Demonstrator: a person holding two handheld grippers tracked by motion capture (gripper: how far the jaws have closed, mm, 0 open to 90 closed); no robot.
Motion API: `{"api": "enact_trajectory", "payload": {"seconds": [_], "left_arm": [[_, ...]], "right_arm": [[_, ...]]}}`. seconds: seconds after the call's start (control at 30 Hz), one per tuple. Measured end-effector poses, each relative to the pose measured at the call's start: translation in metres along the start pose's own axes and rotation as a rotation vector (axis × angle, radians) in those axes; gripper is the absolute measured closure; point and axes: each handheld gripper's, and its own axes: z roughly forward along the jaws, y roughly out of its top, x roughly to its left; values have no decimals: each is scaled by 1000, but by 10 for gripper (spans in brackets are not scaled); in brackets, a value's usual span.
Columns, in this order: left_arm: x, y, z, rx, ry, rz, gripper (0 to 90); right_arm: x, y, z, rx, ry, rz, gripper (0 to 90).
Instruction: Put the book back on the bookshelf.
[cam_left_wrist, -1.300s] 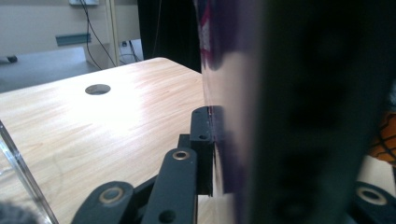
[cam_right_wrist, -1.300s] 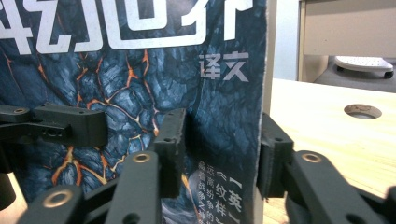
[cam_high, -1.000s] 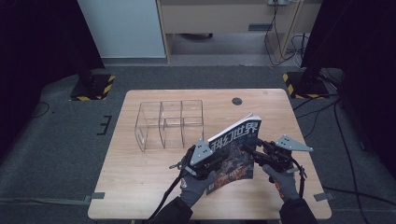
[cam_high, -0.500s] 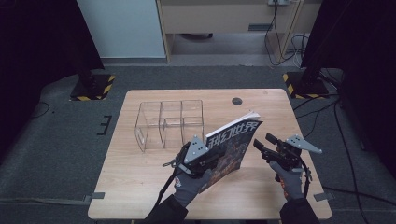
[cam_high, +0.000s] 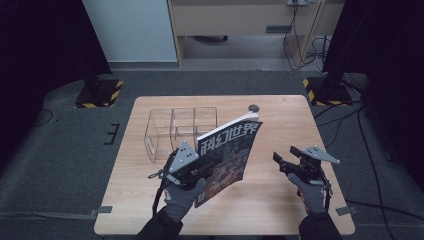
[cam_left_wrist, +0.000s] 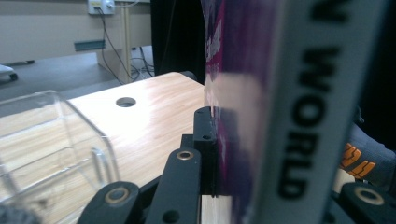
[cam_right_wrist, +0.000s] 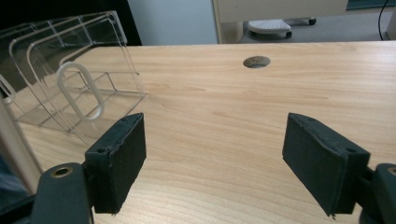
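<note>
A magazine (cam_high: 231, 149) with a dark purple cover and a white title stands nearly upright above the table (cam_high: 280, 125). My left gripper (cam_high: 209, 169) is shut on its lower left edge. In the left gripper view one black pad (cam_left_wrist: 206, 135) presses the cover beside the white spine (cam_left_wrist: 317, 107). My right gripper (cam_high: 281, 163) hovers to the right of the magazine, apart from it. Its jaws have just been opening and stand open (cam_right_wrist: 215, 158) with nothing between them. The magazine's edge (cam_right_wrist: 13, 140) shows at the far left of the right gripper view.
A clear acrylic organizer (cam_high: 175, 127) with several compartments stands on the table behind the magazine, also seen as the organizer (cam_right_wrist: 70, 70) and its corner (cam_left_wrist: 51, 140). A round cable hole (cam_high: 254, 107) lies at the far edge. Bare wood lies on the right of the table.
The right gripper let go of the magazine's right edge, opened wider and drew away to the right. The left gripper lifted the magazine, which now stands more upright and nearer the organizer.
</note>
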Motion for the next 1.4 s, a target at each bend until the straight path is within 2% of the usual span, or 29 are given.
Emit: {"api": "enact_trajectory", "payload": {"seconds": [0.3, 0.5, 0.93, 1.1, 1.4], "left_arm": [[22, 5, -39, -38, 61, -23, 816], [40, 6, -63, -66, 125, -44, 816], [70, 7, -90, -102, 257, -82, 816], [77, 10, -99, -127, 273, -103, 816], [90, 17, -124, -193, 324, -128, 816]], "right_arm": [[-1, -5, 2, 42, -22, -18, 214], [1, -7, 4, 65, -20, -39, 213], [5, -10, 9, 112, -36, -78, 206], [4, -11, 10, 123, -41, -85, 204], [5, -12, 12, 139, -43, -99, 202]]}}
